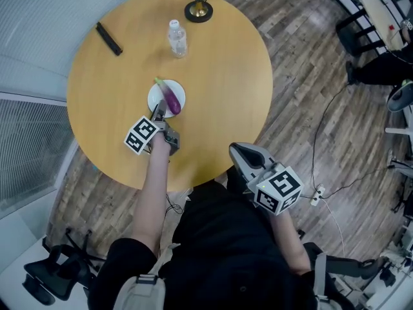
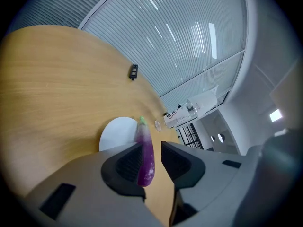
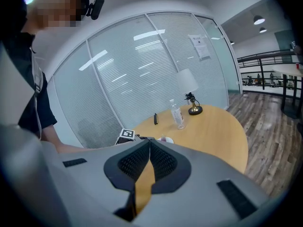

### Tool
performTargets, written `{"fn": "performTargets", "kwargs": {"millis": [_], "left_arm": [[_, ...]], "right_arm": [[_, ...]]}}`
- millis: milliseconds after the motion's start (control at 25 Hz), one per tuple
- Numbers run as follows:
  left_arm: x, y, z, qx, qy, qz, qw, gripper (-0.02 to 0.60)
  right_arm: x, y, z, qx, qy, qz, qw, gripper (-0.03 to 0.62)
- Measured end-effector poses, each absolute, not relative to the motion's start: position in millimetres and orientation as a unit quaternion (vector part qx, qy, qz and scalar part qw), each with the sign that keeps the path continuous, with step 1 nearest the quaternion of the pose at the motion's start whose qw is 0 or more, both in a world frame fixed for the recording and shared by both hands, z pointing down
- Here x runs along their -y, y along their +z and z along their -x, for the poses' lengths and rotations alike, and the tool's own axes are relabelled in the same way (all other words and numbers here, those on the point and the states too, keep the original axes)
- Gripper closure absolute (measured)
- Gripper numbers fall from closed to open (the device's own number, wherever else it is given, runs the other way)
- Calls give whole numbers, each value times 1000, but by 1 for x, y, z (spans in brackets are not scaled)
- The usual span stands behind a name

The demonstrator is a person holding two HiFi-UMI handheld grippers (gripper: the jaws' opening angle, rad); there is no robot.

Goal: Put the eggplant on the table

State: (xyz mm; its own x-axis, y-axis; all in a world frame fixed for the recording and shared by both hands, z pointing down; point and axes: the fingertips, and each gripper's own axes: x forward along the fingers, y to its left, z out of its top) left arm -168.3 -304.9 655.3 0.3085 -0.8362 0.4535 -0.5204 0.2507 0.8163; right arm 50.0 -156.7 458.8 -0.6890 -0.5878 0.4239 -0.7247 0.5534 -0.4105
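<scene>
Two hand-held grippers are in play, and only yours on the left is at work. The left gripper (image 2: 151,144) stands unclenched, its jaws straddling the rounded purple end of the eggplant (image 2: 146,155). One pad appears to rest against the skin, while bare tabletop shows between the other pad and the fruit, so nothing is grasped yet. The eggplant lies on a small white plate (image 2: 116,134) near the middle of the round wooden table (image 1: 219,76), its green stem pointing away from you. The right gripper (image 3: 149,143) is clenched on nothing, its tips meeting, and it is held back at the table's near edge. Farther out stand a clear water bottle (image 1: 177,39), a brass lamp base (image 1: 198,10) and a slim black remote-like bar (image 1: 108,38), all well apart from the plate. Judged risks: closing with one pad already in contact may shove the glossy fruit sideways across the plate, or off its rim. A grip this near one end may let the long body droop and pivot when lifted. Jaw tips set low could also catch the rim and drag the plate along.
</scene>
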Motion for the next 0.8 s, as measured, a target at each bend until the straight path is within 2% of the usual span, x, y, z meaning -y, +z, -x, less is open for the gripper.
{"fn": "performTargets", "kwargs": {"millis": [160, 320, 560, 800], "left_arm": [[295, 635, 165, 558, -150, -618, 533, 501], [283, 618, 162, 548, -153, -634, 523, 531], [259, 601, 158, 539, -151, -648, 517, 567], [229, 586, 145, 521, -134, -675, 504, 570]], "right_arm": [[152, 452, -46, 876, 278, -378, 112, 577], [147, 447, -42, 879, 268, -380, 105, 577], [139, 441, -37, 880, 263, -382, 96, 577], [130, 441, -29, 883, 264, -377, 93, 577]]}}
